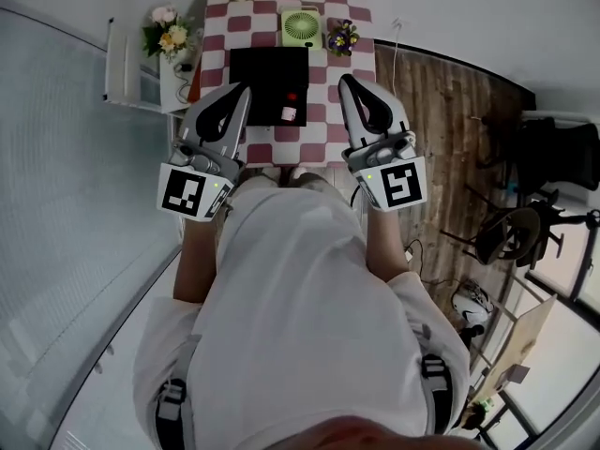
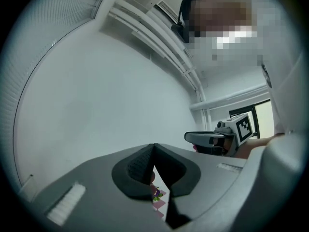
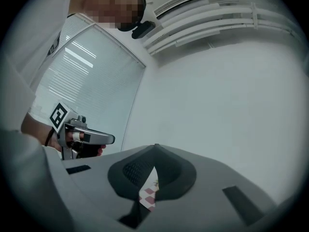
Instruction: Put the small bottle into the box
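Left gripper [image 1: 241,94] and right gripper [image 1: 348,82] hang level before the person's chest in the head view, just short of the near edge of the red-and-white checked desk [image 1: 323,111], apparently drawn clear of the work. The flat black box [image 1: 267,78] lies mid-desk. The small white red-capped bottle [image 1: 291,112] seems to sit in its near right corner, so the task looks done. Left gripper view: jaws pressed together, empty. Right gripper view: jaws likewise closed on nothing.
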The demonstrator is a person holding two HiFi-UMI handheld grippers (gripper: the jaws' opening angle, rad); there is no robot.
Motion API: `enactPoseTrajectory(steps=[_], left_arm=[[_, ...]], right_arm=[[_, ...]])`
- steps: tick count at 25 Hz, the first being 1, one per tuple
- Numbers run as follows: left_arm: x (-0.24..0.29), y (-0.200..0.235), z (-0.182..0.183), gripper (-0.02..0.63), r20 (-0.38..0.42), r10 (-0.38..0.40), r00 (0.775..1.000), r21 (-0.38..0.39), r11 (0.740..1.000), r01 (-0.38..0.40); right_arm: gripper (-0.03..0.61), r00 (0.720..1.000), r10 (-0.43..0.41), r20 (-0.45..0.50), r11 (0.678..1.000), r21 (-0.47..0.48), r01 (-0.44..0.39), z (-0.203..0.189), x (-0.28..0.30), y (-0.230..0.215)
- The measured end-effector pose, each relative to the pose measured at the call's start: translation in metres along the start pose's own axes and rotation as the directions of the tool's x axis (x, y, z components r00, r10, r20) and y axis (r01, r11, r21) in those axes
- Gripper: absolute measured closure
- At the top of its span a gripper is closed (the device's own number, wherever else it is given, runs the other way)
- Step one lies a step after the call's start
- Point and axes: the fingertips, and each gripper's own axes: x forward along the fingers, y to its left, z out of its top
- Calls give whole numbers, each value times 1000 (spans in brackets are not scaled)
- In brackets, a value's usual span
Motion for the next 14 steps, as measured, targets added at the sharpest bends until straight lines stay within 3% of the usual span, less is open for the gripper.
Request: enactPoseTrajectory(steps=[9,14], left_arm=[[4,-28,10,614,-19,63,998,67,996,-61],[10,-47,4,614,-51,59,997,82,995,-55]], right_arm=[[578,999,16,37,999,46,-17,-1,-21,-19],[578,999,19,49,995,93,-23,-15,-38,-27]])
